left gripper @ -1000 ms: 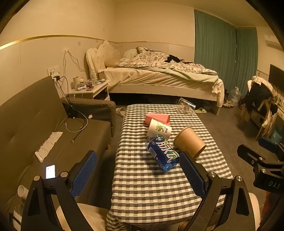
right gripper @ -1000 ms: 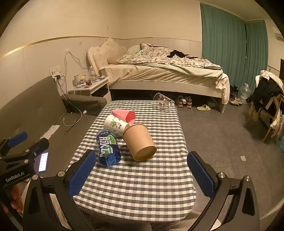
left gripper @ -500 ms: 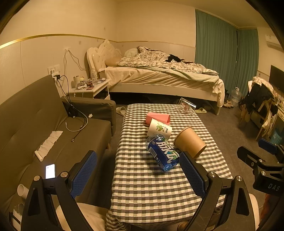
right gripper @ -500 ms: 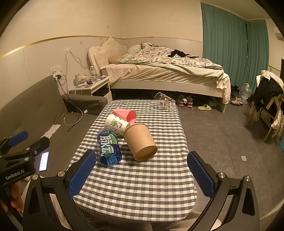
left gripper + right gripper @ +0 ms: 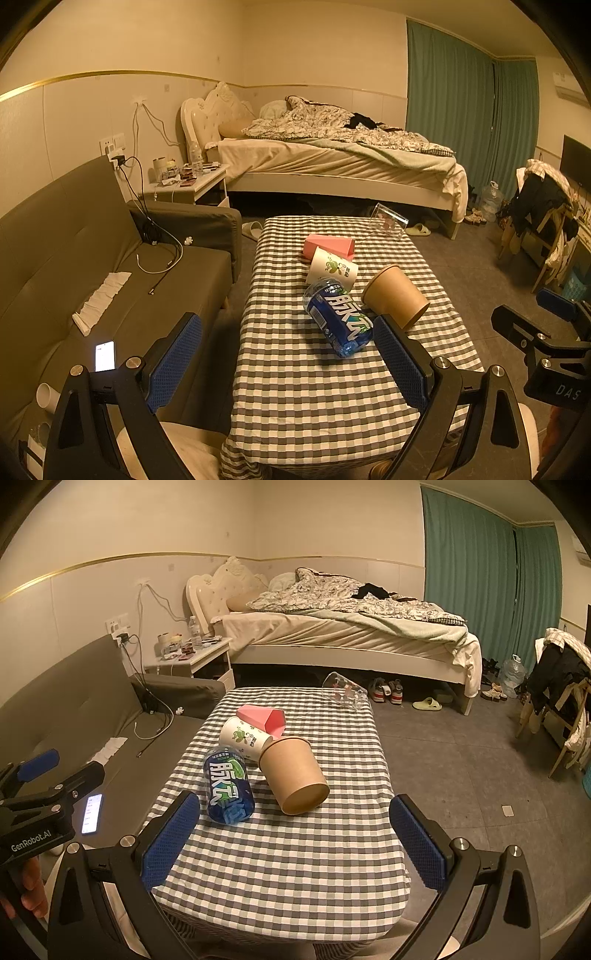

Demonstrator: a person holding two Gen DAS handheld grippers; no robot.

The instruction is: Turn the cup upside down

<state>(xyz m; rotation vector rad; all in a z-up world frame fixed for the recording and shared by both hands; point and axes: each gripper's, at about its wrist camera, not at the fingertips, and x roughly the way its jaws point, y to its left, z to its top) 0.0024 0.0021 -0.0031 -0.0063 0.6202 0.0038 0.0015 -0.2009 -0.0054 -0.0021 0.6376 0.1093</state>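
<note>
Here both claws are wide open and hold nothing. The left claw (image 5: 288,358) hangs above the near left part of the tabletop (image 5: 317,398); the right claw (image 5: 293,842) hangs over its near edge. The brown cup (image 5: 293,775) lies on its side near the middle of the tabletop, mouth toward the near edge, beside a blue bottle (image 5: 227,788) and touching a white cup (image 5: 243,738).

Dim warm amber light, sharp focus, fisheye-bent edges
</note>
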